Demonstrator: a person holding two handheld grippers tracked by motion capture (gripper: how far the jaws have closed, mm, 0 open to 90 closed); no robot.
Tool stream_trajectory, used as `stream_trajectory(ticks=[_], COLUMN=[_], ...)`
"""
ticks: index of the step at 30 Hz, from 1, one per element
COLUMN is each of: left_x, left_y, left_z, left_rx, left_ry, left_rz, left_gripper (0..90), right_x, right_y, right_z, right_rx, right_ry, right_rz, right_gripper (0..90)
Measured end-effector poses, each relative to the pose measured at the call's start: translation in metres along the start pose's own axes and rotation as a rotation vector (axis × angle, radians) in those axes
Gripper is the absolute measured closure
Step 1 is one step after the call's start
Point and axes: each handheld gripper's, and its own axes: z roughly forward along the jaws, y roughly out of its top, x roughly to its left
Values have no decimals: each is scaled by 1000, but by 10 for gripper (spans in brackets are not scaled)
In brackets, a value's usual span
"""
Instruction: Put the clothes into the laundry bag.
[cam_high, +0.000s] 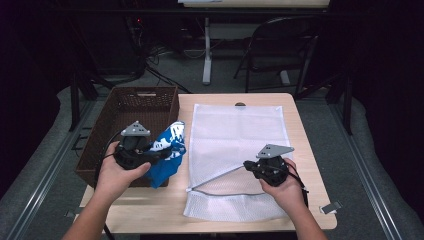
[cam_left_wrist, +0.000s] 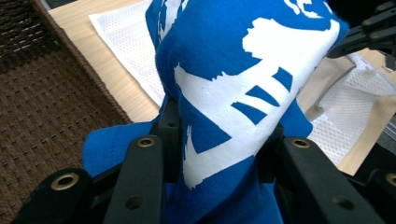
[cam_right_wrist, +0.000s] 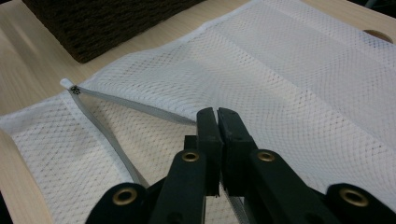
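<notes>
A white mesh laundry bag (cam_high: 235, 145) lies flat on the wooden table (cam_high: 310, 150), its zipper (cam_right_wrist: 121, 105) open near the front end. My right gripper (cam_high: 248, 166) is shut on the upper edge of the bag's opening (cam_right_wrist: 217, 114) and holds it a little above the lower layer. A blue garment with a white print (cam_high: 167, 152) hangs over the basket's right wall. My left gripper (cam_high: 157, 152) is shut on this garment (cam_left_wrist: 233, 93), with the cloth bunched between the jaws.
A dark brown woven basket (cam_high: 130, 107) stands on the table's left side, close to the bag's left edge. A folding chair (cam_high: 280, 45) and a desk leg (cam_high: 206, 50) stand on the floor beyond the far edge.
</notes>
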Motion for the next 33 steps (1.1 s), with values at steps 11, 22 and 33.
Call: stream_trajectory(ticks=[11,22,33], left_x=[-15,-32,-53], left_y=[-8,-18,-28], left_z=[3,8,25], left_rx=[-10,-30,-13], left_ry=[-39,-82,-115], left_rz=[16,32,65], left_gripper=[649,649,649], right_x=[0,1,1], right_y=[1,1,1], right_z=[-1,-1,0], right_rx=[-4,-6,-7], right_ry=[-3,-1,2], right_rz=[-2,-6,-10], right_gripper=[880,880,880])
